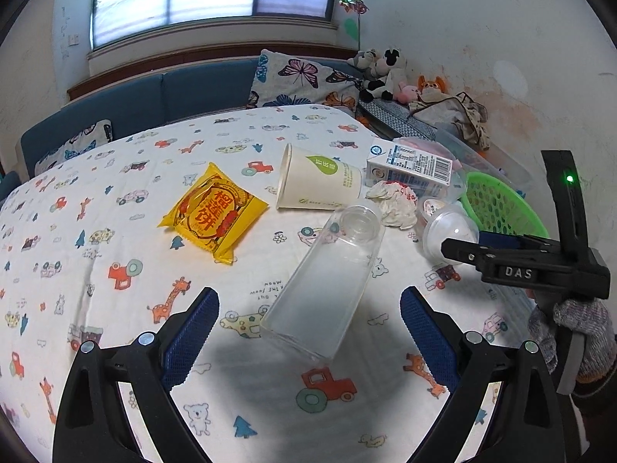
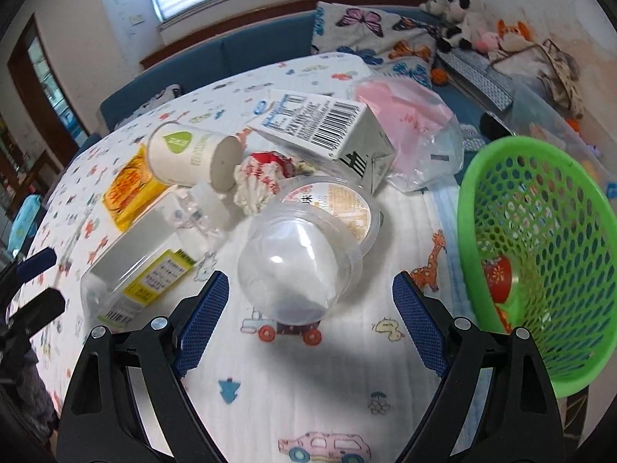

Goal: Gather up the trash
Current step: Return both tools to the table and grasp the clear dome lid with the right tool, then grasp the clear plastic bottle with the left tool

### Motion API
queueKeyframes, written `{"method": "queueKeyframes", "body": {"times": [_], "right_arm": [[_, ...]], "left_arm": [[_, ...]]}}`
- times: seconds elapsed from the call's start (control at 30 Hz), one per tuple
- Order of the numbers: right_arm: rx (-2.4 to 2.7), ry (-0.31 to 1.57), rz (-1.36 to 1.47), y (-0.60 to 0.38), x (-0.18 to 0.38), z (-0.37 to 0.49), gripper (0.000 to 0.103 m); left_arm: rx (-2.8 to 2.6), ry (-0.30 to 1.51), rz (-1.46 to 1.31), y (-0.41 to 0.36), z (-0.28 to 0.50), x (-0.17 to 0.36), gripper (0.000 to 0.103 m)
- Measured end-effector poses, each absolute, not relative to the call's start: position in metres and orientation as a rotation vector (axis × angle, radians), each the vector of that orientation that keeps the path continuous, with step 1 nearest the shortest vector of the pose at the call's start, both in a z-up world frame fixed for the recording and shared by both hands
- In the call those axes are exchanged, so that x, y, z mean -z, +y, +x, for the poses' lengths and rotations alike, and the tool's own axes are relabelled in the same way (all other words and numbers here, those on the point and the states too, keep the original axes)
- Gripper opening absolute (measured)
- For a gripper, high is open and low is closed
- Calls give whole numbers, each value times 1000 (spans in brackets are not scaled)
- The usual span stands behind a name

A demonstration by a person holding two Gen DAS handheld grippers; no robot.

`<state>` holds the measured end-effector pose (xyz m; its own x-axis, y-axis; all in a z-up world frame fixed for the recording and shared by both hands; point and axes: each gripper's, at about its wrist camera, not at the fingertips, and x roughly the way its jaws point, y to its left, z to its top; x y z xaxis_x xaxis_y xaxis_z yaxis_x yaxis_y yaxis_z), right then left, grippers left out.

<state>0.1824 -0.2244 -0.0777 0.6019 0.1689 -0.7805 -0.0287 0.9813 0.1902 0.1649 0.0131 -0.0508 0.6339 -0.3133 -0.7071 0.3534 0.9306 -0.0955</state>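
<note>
Trash lies on a cartoon-print tablecloth (image 1: 96, 270). My left gripper (image 1: 309, 316) is open, its jaws on either side of the base of a clear plastic bottle (image 1: 324, 289) lying on its side. My right gripper (image 2: 310, 301) is open around a clear domed cup lid (image 2: 297, 266), which leans on a sealed pudding cup (image 2: 339, 204). Further off lie a paper cup (image 1: 316, 183), a yellow snack packet (image 1: 212, 212), a milk carton (image 1: 412, 168) and a crumpled wrapper (image 1: 393, 204). A green basket (image 2: 540, 254) on the right holds a red scrap.
A pink item in a clear bag (image 2: 408, 123) lies behind the carton. A blue sofa (image 1: 154, 104) with butterfly cushions and plush toys (image 1: 385, 69) runs behind the table. The right gripper (image 1: 461, 249) shows at the right in the left wrist view.
</note>
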Motion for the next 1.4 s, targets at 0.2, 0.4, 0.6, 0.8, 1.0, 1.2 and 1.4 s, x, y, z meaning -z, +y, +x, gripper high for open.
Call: {"method": "queueKeyframes", "body": {"times": [0.2, 0.4, 0.6, 0.8, 1.0, 1.2, 1.4], "right_arm": [[-122, 934, 173, -222, 83, 185, 74], [-145, 928, 163, -220, 80, 181, 66], [-178, 913, 183, -224, 73, 168, 66], [-200, 890, 185, -231, 61, 151, 66], [-206, 875, 189, -241, 51, 140, 66], [-189, 860, 182, -255, 43, 129, 66], [-156, 856, 191, -273, 40, 122, 66]], "left_arm": [[403, 816, 109, -1, 176, 57, 92], [420, 831, 173, -18, 188, 61, 92], [426, 857, 216, -31, 204, 68, 92], [424, 891, 255, -38, 218, 80, 92], [427, 910, 290, -49, 227, 86, 92], [420, 929, 305, -56, 235, 92, 85], [422, 949, 295, -58, 243, 95, 81]]}}
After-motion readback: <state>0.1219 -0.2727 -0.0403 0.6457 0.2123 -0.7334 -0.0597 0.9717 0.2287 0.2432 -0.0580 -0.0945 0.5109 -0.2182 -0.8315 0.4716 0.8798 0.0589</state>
